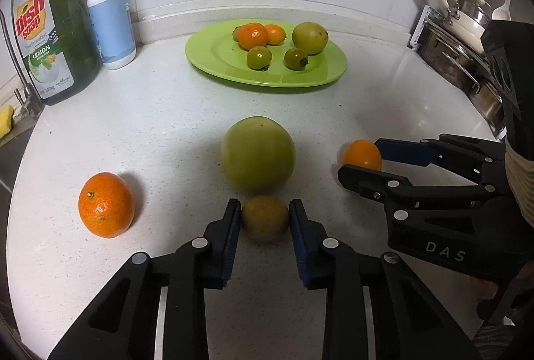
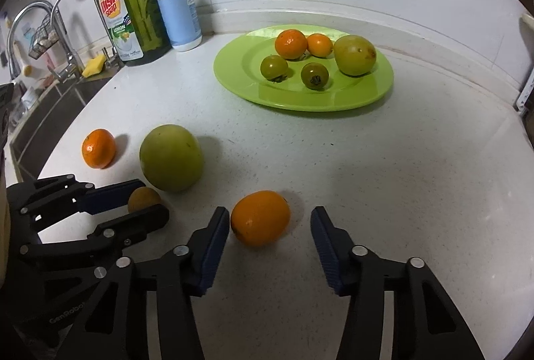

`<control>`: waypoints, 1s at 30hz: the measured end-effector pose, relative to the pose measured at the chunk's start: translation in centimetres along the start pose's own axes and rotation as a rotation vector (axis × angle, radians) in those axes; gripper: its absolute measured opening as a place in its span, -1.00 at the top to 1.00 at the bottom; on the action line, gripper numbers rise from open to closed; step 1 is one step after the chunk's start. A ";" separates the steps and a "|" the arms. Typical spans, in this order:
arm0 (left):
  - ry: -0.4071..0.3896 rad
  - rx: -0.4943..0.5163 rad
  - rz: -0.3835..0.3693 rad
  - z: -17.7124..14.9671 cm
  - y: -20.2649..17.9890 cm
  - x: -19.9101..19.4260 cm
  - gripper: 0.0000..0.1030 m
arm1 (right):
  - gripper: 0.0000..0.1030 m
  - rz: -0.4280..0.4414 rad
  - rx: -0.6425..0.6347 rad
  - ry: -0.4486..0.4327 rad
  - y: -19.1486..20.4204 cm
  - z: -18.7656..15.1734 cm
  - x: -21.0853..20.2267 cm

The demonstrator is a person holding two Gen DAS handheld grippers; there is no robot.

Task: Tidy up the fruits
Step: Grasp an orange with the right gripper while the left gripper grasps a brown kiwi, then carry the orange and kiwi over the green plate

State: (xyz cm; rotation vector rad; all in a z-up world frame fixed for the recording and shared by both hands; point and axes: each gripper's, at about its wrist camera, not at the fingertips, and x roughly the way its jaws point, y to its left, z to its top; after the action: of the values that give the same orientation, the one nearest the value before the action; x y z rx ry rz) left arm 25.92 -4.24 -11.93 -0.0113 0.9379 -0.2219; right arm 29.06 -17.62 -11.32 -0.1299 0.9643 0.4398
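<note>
My L gripper [image 1: 265, 215] pads sit against the small dull yellow-brown round fruit [image 1: 264, 219] on the white speckled counter [image 1: 173, 126]. R gripper [image 2: 270, 226] is spread wide around the smooth orange oval citrus [image 2: 260, 217], w/ only the left pad touching. Risk: one-sided contact rolls it away; the big green round fruit [image 1: 257, 153] could get nudged on lift. Green plastic plate [image 1: 213, 59] is well beyond.

1. We saw a green plate [image 2: 240, 83] holding two oranges, two small green persimmons and one green guava.
2. On the counter lay a large green guava [image 1: 257, 153], a mandarin [image 1: 106, 205], a small orange [image 2: 260, 217] and a dull yellowish fruit [image 1: 264, 218].
</note>
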 end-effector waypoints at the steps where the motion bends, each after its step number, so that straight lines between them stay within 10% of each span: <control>1: 0.001 0.001 -0.001 0.0 -0.1 0.0 0.42 | 0.10 0.005 0.001 0.002 0.0 0.0 0.1; 30: -0.121 0.052 -0.045 2.0 -1.0 -5.5 0.42 | 0.30 -0.006 0.038 -0.079 0.9 0.3 -5.5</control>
State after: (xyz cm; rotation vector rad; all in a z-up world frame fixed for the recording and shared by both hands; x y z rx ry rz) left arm 24.17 -4.33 -6.28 0.0024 0.8116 -0.2846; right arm 26.23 -18.41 -6.54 -0.0803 0.8935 0.4181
